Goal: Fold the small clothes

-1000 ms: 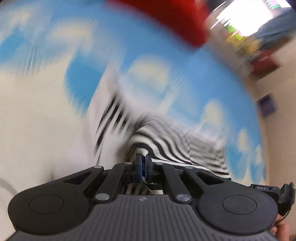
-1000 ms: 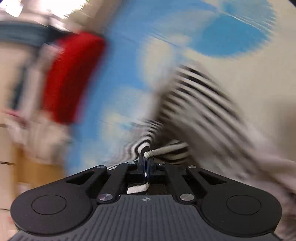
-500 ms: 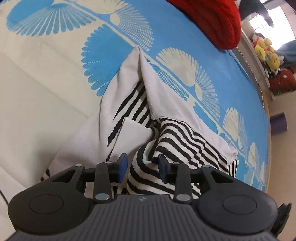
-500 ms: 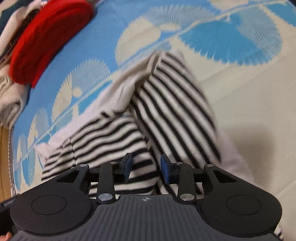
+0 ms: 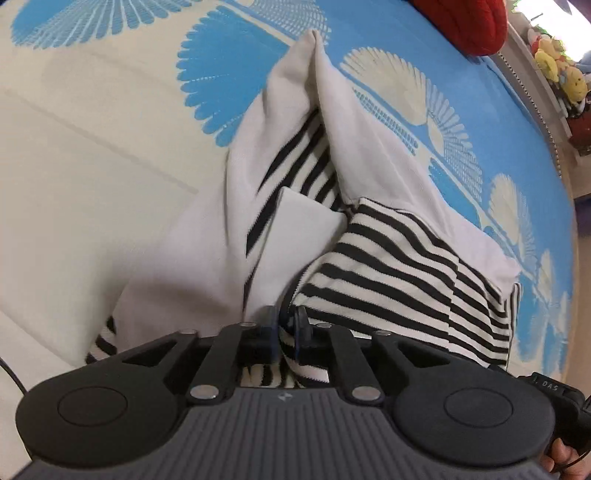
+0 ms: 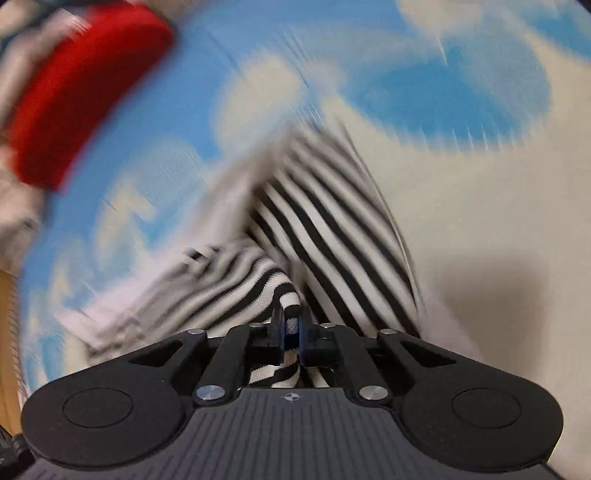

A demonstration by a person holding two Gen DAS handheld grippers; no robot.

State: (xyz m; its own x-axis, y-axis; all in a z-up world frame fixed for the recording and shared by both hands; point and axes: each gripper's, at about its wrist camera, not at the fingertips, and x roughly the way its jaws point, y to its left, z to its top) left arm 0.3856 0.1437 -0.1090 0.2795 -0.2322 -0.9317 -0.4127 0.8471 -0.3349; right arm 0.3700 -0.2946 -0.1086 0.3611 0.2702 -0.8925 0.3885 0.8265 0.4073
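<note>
A small black-and-white striped garment (image 5: 388, 258) with plain white panels lies crumpled on a blue and cream bedspread (image 5: 92, 147). My left gripper (image 5: 286, 326) points steeply down at the garment's near edge. Its jaws are closing, and a fold of striped cloth is pinched between the pads. In the blurred right wrist view the same striped garment (image 6: 325, 229) spreads ahead of my right gripper (image 6: 291, 326). Those jaws are closing too, with a striped hem squeezed between the blue pads.
A red knitted item (image 5: 465, 22) lies at the far edge of the bedspread, also seen as a red knitted item (image 6: 81, 110) at upper left. Plush toys (image 5: 557, 70) sit on a shelf beyond the bed. Part of a hand (image 5: 561, 458) shows at lower right.
Both grippers were shut on cloth, then stood open over the garment half a second ago, and now have sunk onto it and closed on striped folds. The right view has turned blurry.
</note>
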